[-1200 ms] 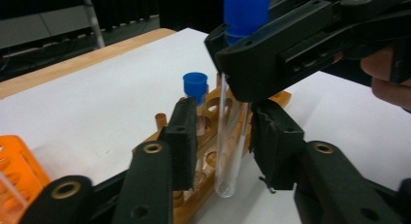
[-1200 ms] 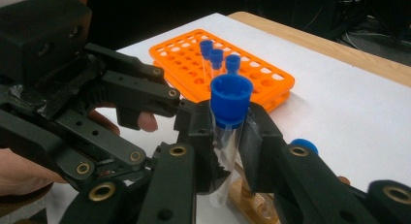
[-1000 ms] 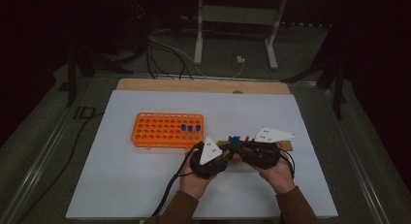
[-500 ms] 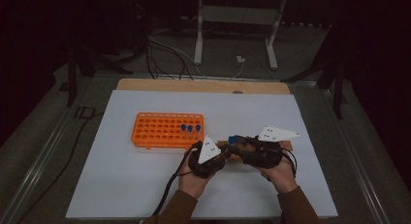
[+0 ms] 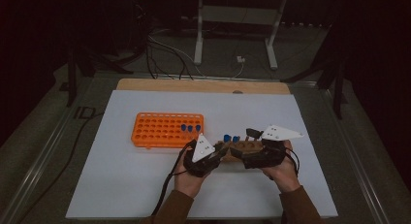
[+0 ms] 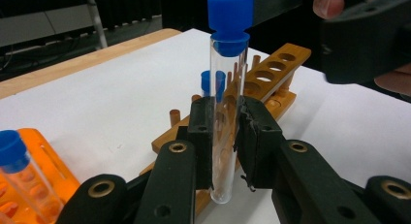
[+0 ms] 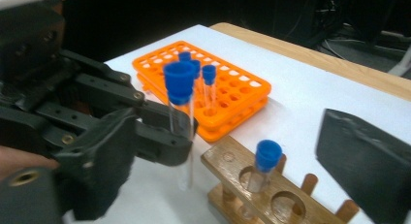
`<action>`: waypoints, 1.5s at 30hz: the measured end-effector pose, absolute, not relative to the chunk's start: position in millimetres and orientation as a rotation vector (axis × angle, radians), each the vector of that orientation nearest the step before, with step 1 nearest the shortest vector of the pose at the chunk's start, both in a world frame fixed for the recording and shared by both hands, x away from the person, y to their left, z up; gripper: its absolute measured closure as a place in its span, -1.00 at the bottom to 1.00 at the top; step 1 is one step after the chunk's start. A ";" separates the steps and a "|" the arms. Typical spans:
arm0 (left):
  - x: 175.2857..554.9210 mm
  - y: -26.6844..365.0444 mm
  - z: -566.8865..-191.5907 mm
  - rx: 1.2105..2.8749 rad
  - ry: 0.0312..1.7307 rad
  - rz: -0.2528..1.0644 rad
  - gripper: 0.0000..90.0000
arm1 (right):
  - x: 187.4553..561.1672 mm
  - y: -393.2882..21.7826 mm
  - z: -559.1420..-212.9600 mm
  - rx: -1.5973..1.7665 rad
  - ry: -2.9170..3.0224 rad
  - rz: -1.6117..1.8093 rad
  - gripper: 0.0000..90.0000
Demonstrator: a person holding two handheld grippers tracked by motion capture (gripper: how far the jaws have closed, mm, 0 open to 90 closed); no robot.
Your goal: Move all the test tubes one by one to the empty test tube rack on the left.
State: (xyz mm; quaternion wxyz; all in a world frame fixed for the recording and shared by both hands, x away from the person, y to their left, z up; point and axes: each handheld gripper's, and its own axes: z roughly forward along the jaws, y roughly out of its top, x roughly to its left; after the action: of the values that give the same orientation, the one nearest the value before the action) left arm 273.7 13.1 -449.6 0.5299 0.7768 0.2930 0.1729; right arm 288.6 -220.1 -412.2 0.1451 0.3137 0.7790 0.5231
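At the left of the high view sits the orange tube rack [image 5: 167, 130] with a few blue-capped tubes. Just right of it, low in the middle, the left claw [image 6: 225, 136] is squeezed tight on a clear test tube [image 6: 227, 117] with a blue cap [image 6: 229, 13], held upright beside the wooden rack [image 5: 242, 147]. Farther right, the right claw [image 5: 254, 158] is wide open and holds nothing; its jaws have just been opening.

The tube could bump the wooden rack's edge and slip or tip if it misses a hole.

A second ago the right claw was shut, close beside the left one.
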 end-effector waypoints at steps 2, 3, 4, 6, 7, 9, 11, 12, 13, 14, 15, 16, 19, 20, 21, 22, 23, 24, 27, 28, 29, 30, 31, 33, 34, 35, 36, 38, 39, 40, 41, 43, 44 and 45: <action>273.7 14.6 -449.6 1.852 0.703 0.414 0.71 | 288.6 -221.1 -412.5 0.908 2.236 1.495 -0.93; 273.7 15.6 -449.6 1.851 0.704 0.413 0.71 | 288.7 -221.4 -412.7 0.909 2.233 1.492 -0.94; 273.8 16.4 -449.6 1.852 0.705 0.414 0.71 | 288.7 -221.9 -413.0 0.910 2.229 1.486 -0.96; 273.8 18.0 -449.5 1.849 0.707 0.413 0.71 | 288.9 -223.0 -413.5 0.916 2.223 1.476 -0.97; 273.7 18.7 -449.3 1.848 0.709 0.414 0.71 | 289.0 -223.5 -413.8 0.916 2.223 1.475 -0.97; 273.7 20.4 -448.9 1.845 0.712 0.414 0.71 | 289.0 -224.5 -414.4 0.915 2.222 1.465 -1.00; 274.0 22.3 -448.7 1.843 0.712 0.415 0.71 | 288.9 -225.5 -414.5 0.921 2.222 1.467 -1.00; 274.0 23.6 -448.5 1.842 0.715 0.415 0.71 | 288.8 -226.1 -414.5 0.922 2.219 1.463 -1.00; 274.1 24.8 -448.4 1.841 0.715 0.417 0.71 | 288.9 -226.9 -414.5 0.923 2.216 1.465 -1.00; 274.0 25.8 -448.3 1.842 0.717 0.419 0.71 | 288.8 -227.7 -414.4 0.924 2.215 1.464 -1.00; 274.0 27.1 -448.3 1.841 0.718 0.421 0.71 | 288.6 -228.2 -414.2 0.928 2.214 1.462 -1.00; 273.9 28.8 -448.2 1.841 0.720 0.423 0.71 | 288.7 -228.9 -414.2 0.926 2.212 1.462 -1.00; 274.0 33.8 -448.1 1.840 0.726 0.432 0.71 | 288.8 -231.1 -414.1 0.928 2.208 1.456 -1.00; 274.1 35.7 -447.9 1.841 0.730 0.436 0.71 | 288.7 -232.0 -413.9 0.933 2.207 1.457 -1.00; 274.3 37.6 -447.8 1.839 0.732 0.439 0.71 | 288.9 -232.9 -413.7 0.932 2.207 1.453 -1.00; 274.4 39.8 -447.5 1.839 0.736 0.442 0.71 | 288.9 -233.5 -413.6 0.932 2.206 1.451 -1.00; 274.6 41.6 -447.3 1.838 0.738 0.444 0.71 | 289.0 -234.3 -413.4 0.931 2.203 1.449 -1.00; 274.8 44.2 -447.1 1.833 0.743 0.446 0.71 | 289.0 -234.9 -413.4 0.931 2.203 1.448 -1.00; 275.3 51.3 -446.0 1.824 0.757 0.454 0.71 | 289.2 -237.2 -413.5 0.934 2.201 1.443 -1.00; 275.7 53.7 -445.7 1.820 0.760 0.457 0.71 | 289.2 -237.9 -413.7 0.936 2.201 1.440 -1.00; 275.7 55.3 -445.4 1.816 0.766 0.457 0.71 | 289.3 -238.8 -413.8 0.938 2.200 1.439 -1.00; 276.0 58.3 -444.9 1.812 0.771 0.461 0.71 | 289.3 -239.5 -414.0 0.941 2.199 1.440 -1.00; 276.1 60.5 -444.6 1.808 0.776 0.464 0.71 | 289.5 -240.8 -414.2 0.944 2.197 1.437 -1.00; 276.4 65.3 -444.0 1.803 0.784 0.471 0.71 | 289.2 -242.6 -414.8 0.945 2.195 1.434 -1.00; 276.6 67.6 -443.8 1.801 0.788 0.475 0.71 | 289.1 -243.6 -415.3 0.943 2.195 1.431 -1.00; 276.7 70.0 -443.5 1.800 0.793 0.478 0.71 | 288.8 -244.6 -415.7 0.949 2.194 1.430 -1.00; 277.1 72.2 -443.2 1.794 0.799 0.481 0.71 | 288.8 -245.6 -416.3 0.950 2.193 1.430 -1.00; 277.6 76.6 -442.7 1.791 0.806 0.488 0.71 | 289.0 -247.5 -417.3 0.958 2.190 1.427 -1.00; 277.8 78.8 -442.5 1.788 0.810 0.490 0.71 | 289.3 -248.4 -417.5 0.960 2.188 1.428 -1.00; 278.1 81.0 -442.3 1.786 0.814 0.494 0.71 | 289.2 -248.9 -417.6 0.963 2.188 1.428 -1.00; 278.7 83.1 -442.3 1.785 0.817 0.499 0.71 | 289.2 -249.2 -417.6 0.961 2.187 1.427 -1.00; 279.7 87.5 -442.3 1.781 0.827 0.507 0.71 | 289.2 -249.2 -417.5 0.960 2.186 1.432 -1.00; 280.3 89.5 -442.5 1.781 0.832 0.513 0.71 | 289.2 -249.0 -417.6 0.960 2.186 1.432 -1.00; 280.8 91.4 -442.7 1.779 0.838 0.516 0.72 | 289.2 -248.7 -417.7 0.961 2.185 1.433 -1.00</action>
State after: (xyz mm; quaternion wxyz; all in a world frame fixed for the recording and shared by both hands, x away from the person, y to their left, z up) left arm 280.8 91.4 -442.7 0.5264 0.7438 0.3507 0.2160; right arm 289.2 -248.7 -417.7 0.1775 0.3397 0.7723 0.5065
